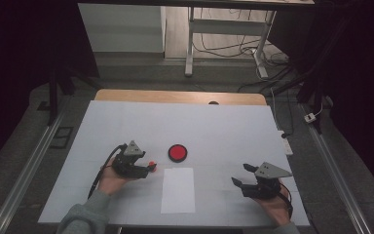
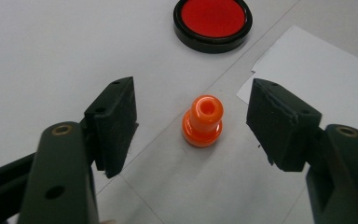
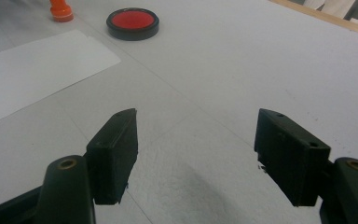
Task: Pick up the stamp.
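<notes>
Left tool (image 2: 193,126): jaws apart, on both sides of the orange stamp (image 2: 203,121), not touching it.
Orange stamp: upright on the counter (image 1: 126,122), beside the white paper (image 1: 177,190).
Red ink pad (image 1: 177,153): near, behind the stamp.
Right tool (image 3: 196,158): wide, holding nothing.
</notes>
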The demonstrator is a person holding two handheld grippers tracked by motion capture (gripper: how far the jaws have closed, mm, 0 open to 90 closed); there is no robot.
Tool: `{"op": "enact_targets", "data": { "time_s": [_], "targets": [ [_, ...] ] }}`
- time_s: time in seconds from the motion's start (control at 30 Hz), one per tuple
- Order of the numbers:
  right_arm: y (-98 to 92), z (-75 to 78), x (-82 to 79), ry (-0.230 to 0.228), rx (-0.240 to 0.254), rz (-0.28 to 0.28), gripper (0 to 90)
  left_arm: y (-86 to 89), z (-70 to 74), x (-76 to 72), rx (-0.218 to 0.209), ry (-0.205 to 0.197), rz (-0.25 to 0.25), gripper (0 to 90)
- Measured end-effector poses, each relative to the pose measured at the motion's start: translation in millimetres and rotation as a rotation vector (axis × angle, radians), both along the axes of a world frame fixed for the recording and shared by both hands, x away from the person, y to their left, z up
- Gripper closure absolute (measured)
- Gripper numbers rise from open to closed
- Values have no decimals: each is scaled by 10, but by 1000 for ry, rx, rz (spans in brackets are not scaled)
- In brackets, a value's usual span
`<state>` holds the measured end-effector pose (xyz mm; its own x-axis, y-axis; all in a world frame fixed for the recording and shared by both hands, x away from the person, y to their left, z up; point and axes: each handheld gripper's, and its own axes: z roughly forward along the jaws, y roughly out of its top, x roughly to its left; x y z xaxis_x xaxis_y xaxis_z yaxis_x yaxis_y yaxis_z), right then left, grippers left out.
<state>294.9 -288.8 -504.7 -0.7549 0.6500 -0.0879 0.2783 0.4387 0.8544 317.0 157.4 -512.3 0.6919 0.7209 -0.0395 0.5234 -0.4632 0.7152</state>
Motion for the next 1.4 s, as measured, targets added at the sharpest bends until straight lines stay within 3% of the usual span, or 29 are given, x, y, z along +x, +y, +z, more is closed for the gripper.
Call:
{"op": "enact_targets", "data": {
  "time_s": [0.47,0.8,1.2,1.4],
  "targets": [
    [-3,-9,4,3,-9,-6,301,-73,-100,48,8,12,-14,572],
    [-9,-8,6,3,-13,-12,301,-88,-130,59,13,28,-34,680],
    [-16,-13,9,4,-10,-13,301,-78,-125,57,20,22,-39,719],
    [-10,-8,3,1,-12,-15,301,-58,-90,41,-2,14,-33,720]
  ]
}}
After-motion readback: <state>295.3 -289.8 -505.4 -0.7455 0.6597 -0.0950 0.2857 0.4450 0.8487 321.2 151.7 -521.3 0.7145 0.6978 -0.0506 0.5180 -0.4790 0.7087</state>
